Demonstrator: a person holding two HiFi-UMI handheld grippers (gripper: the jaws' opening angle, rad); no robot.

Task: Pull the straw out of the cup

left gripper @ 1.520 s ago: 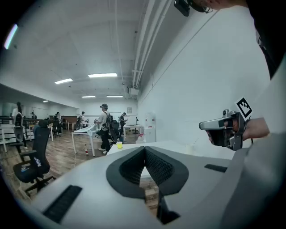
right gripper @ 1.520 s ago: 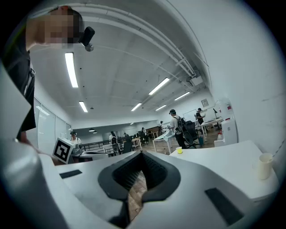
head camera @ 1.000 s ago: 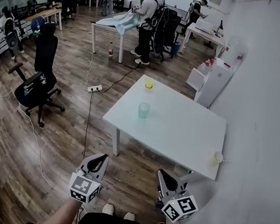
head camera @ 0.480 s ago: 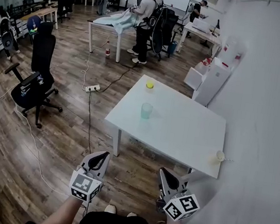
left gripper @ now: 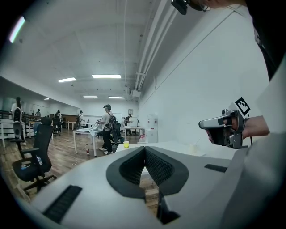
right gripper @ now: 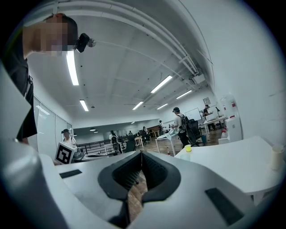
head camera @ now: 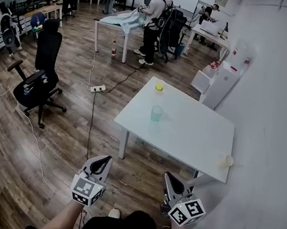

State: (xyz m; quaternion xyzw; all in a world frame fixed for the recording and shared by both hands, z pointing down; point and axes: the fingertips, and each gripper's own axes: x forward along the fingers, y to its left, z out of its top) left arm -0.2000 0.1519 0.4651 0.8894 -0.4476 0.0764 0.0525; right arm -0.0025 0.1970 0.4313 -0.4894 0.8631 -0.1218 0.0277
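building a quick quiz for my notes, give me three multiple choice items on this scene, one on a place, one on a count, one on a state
1. Where on the white table is the pale cup?
A: by its near right corner. B: in its middle. C: at its far left corner.
2. How many things stand on the table?
A: one. B: three. C: five.
3. What state is the left gripper in?
A: wide open. B: shut on a straw. C: shut on nothing.

A, it sits at the right edge, nearest the person.
B, the pale cup, a green cup and a small yellow thing.
C, its own view shows the tips meeting, nothing held.
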